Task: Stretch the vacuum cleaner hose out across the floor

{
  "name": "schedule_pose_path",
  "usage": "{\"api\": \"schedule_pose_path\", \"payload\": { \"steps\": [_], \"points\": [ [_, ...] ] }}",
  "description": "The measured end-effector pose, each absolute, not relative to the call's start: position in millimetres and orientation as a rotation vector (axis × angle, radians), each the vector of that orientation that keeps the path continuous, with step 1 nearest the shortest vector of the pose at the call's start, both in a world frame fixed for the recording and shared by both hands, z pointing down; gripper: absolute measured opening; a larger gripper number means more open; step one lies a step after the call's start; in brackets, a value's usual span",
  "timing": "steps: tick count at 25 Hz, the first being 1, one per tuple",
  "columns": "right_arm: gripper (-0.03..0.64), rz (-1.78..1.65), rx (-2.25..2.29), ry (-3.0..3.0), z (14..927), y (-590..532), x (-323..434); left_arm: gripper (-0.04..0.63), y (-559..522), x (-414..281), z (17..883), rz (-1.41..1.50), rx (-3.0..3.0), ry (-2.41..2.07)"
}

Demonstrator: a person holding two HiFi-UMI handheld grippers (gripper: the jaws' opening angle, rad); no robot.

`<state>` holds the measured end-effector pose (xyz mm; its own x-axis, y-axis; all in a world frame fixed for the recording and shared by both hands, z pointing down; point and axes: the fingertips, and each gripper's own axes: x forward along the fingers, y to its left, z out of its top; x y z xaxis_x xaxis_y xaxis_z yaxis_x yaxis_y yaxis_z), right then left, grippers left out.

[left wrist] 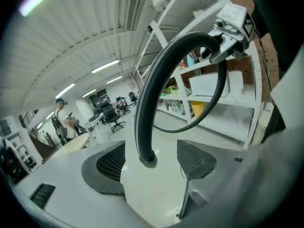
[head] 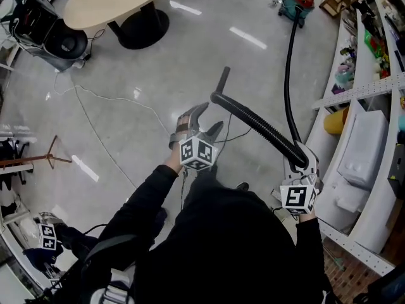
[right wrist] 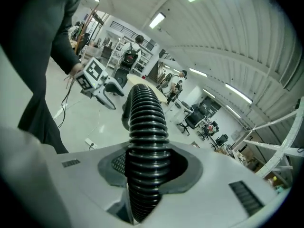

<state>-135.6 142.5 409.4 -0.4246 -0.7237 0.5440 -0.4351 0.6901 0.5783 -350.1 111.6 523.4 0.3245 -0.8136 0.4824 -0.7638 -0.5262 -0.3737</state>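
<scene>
The green-and-red vacuum cleaner (head: 297, 2) stands far off on the floor at the top right. Its black hose (head: 290, 75) runs down to my right gripper (head: 299, 160), which is shut on the ribbed hose (right wrist: 145, 146). From there the hose rises left to a bend (head: 218, 98) and a short dark end piece (head: 223, 78). My left gripper (head: 205, 122) sits just below that bend, jaws open. In the left gripper view the hose (left wrist: 147, 103) arcs up from in front of the open gripper (left wrist: 149, 163) to the right gripper (left wrist: 232, 25); neither of the pads (left wrist: 111, 163) touches it.
An oval table (head: 114, 2) on a black base stands at the top left, with a black machine (head: 44, 30) beside it. A thin white cable (head: 95, 132) trails over the grey floor. White shelving (head: 367, 138) with bins lines the right side. A wooden stand (head: 38, 160) lies at the left.
</scene>
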Motion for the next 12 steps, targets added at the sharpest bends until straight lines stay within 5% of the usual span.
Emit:
{"api": "schedule_pose_path", "payload": {
  "steps": [9,12],
  "points": [
    [0.137,-0.486,0.886,-2.287,377.1,219.2,-46.1,0.366,90.0,-309.9,525.2,-0.964,-2.34,1.734],
    [0.137,-0.395,0.887,-2.302,404.4,247.8,15.2,0.225,114.6,-266.5,480.5,-0.935,-2.231,1.668]
  ]
}}
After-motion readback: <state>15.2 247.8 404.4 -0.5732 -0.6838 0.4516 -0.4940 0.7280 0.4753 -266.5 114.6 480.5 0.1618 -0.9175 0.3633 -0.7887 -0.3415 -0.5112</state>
